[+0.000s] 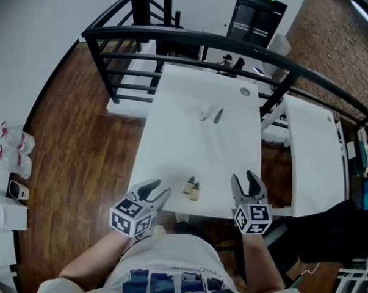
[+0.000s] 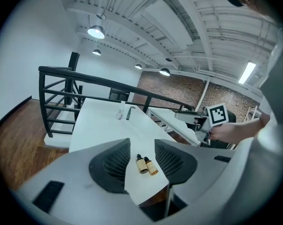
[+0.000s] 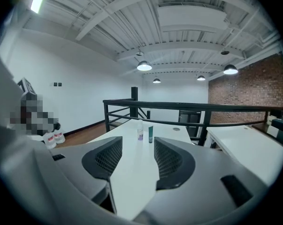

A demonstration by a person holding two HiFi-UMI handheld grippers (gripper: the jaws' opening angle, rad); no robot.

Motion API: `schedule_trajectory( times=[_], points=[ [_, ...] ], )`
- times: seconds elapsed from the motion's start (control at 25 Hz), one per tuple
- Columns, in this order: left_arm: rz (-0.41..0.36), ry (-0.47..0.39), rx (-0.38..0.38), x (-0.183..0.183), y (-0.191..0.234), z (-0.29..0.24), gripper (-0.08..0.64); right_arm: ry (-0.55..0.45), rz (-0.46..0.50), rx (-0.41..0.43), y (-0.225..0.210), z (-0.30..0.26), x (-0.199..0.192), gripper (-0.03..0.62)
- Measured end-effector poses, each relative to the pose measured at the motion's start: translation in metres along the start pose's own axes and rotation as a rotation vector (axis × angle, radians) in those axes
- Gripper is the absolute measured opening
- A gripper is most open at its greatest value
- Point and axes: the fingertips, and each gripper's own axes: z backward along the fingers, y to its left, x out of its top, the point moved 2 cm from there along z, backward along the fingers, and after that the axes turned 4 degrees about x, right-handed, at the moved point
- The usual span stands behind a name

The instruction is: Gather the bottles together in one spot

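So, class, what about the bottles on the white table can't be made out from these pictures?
1. Print on the two small amber dropper bottles: too small in head and left gripper views.
2. Labels and contents of the far clear plastic bottle and dark green tube: too small in every view.
3. Left side of the right gripper view: blurred by a mosaic patch.

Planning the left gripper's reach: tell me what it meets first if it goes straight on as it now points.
Likely the two small amber dropper bottles with dark caps, side by side on the white table: they show framed between the left gripper's open jaws. Depth is uncertain.
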Motion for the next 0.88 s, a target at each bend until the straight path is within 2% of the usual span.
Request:
schedule_trajectory(
  times=[0.2,0.44,0.68,0.88],
  points=[
    [-0.008,-0.018,0.032,-0.015,-0.005,0.034,0.138,0.049,-0.014,0.001,0.043,0.063,-0.029,0.238],
    [-0.014,-0.019,0.036,-0.038,-0.011,0.066,0.138,0.097,-0.001,0.035,0.088,0.099,-0.052,0.238],
    [0.001,-0.022,0.034,-0.056,-0.014,0.086,0.138,0.17,0.004,0.099,0.122,0.1,-0.073,0.238],
    [-0.019,-0.025,0.006,-0.061,-0.02,0.095,0.164,0.26,0.023,0.156,0.143,0.072,-0.097,0.238]
  ],
)
